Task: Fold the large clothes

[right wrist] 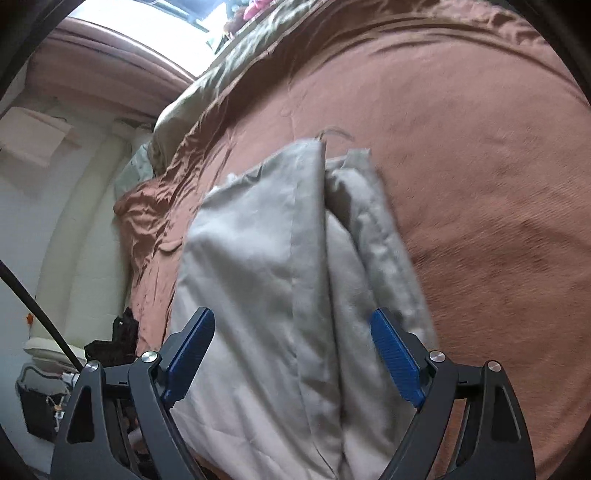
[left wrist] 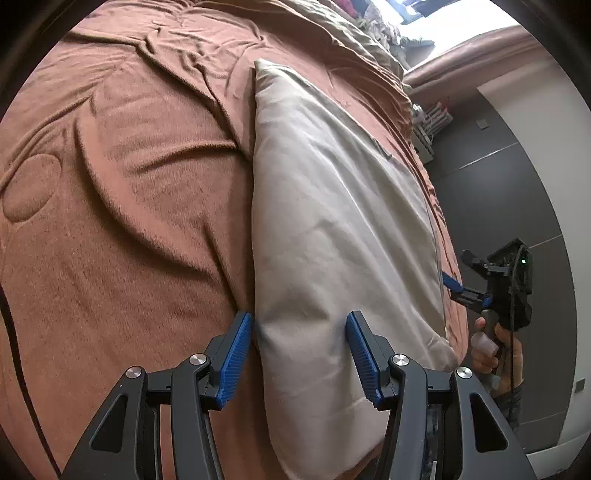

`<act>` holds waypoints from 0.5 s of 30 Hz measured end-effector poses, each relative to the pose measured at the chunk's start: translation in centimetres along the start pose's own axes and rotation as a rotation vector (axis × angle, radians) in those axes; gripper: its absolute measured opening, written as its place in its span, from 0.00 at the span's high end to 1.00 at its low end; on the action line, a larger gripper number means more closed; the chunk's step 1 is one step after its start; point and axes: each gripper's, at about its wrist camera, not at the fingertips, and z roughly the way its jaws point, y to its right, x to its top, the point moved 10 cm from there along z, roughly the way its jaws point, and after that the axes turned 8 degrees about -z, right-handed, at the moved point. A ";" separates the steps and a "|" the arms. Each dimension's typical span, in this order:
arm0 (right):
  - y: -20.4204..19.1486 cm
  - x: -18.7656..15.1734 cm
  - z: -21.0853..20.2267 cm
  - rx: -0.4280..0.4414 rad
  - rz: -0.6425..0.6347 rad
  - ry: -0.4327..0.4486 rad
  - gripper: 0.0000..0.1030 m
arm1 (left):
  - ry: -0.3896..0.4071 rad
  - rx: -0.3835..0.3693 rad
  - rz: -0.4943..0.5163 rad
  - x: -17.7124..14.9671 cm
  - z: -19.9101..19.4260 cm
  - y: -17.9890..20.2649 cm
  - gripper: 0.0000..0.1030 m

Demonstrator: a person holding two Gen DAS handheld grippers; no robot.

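A pale beige garment (left wrist: 332, 221) lies folded in a long strip on a brown bed cover (left wrist: 129, 203). My left gripper (left wrist: 300, 325) is open just above the strip's near end, one finger at its left edge and one over the cloth. The right gripper (left wrist: 452, 282) shows at the strip's right edge, held by a hand. In the right wrist view the garment (right wrist: 266, 266) lies in layered folds, and my right gripper (right wrist: 293, 321) is open over it with nothing between its fingers.
The brown bed cover (right wrist: 480, 166) spreads wide to both sides. An olive blanket (right wrist: 229, 66) and a heap of clothes (left wrist: 373, 22) lie at the far end. A grey wall (left wrist: 517, 184) and floor lie beyond the bed's edge.
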 end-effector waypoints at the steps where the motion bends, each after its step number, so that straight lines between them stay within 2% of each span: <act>1: 0.2 0.1 0.2 -0.019 0.002 -0.003 0.17 | -0.001 -0.002 -0.001 0.0 0.0 -0.1 0.47; 5: 0.9 1.0 1.9 -0.026 0.032 -0.037 0.21 | -0.012 -0.012 -0.010 0.5 0.9 -0.1 0.47; 7: 1.1 1.3 2.4 -0.020 0.048 -0.045 0.42 | -0.016 -0.015 -0.014 0.4 1.2 -0.2 0.47; 10: 1.7 2.4 3.1 -0.023 0.093 -0.057 0.58 | -0.013 -0.007 -0.004 0.4 1.3 0.2 0.47; 15: 1.1 5.0 3.3 -0.006 0.105 -0.041 0.59 | -0.014 0.003 0.014 0.1 1.3 0.5 0.47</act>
